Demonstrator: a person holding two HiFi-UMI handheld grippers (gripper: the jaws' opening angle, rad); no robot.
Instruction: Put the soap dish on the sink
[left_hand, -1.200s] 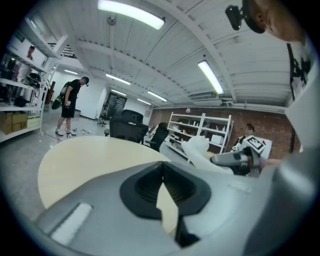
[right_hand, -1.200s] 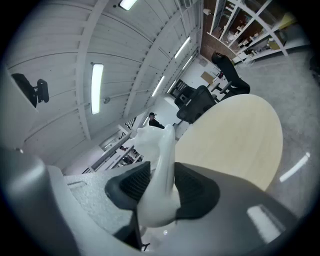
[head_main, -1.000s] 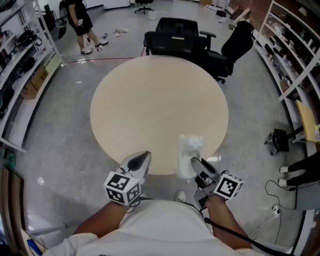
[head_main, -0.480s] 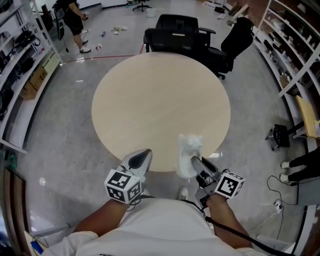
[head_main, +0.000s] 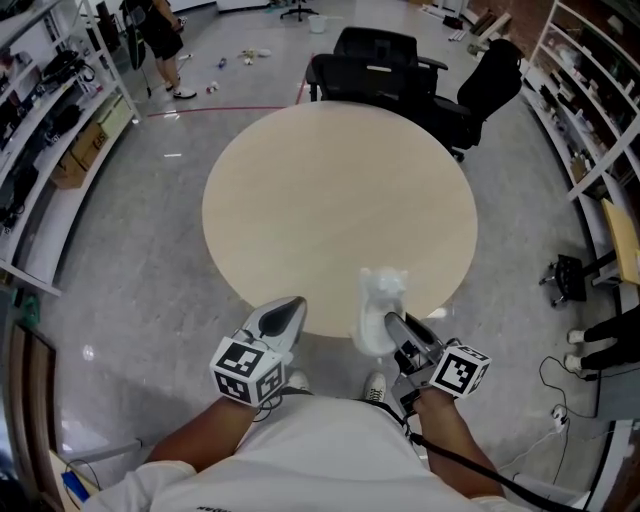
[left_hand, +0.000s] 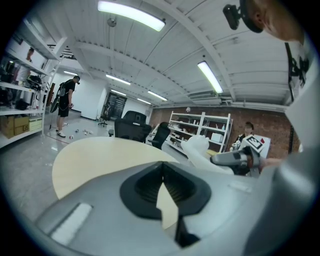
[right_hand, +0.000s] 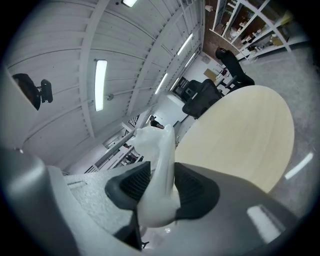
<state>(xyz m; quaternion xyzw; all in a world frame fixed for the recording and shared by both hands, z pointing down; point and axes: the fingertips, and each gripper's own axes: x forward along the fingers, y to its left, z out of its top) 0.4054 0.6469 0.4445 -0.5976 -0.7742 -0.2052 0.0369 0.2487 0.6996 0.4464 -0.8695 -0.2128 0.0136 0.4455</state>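
Round table (head_main: 330, 190), grey floor (head_main: 130, 260), chairs (head_main: 375, 65) beyond, white soap dish (head_main: 381, 298) clamped in right gripper (head_main: 394, 326), left gripper (head_main: 290, 308) closed, empty.

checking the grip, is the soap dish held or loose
Held: the right gripper clamps the soap dish between both pads.

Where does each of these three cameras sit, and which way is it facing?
Head view: on the person's head, facing steeply down at the round table; forearms, left gripper and right gripper show.
Left gripper view: on the left gripper, facing across the table along its shut jaws; their shirt at right.
Right gripper view: on the right gripper, facing along jaws clamped on the soap dish.
Shared: all see the table.
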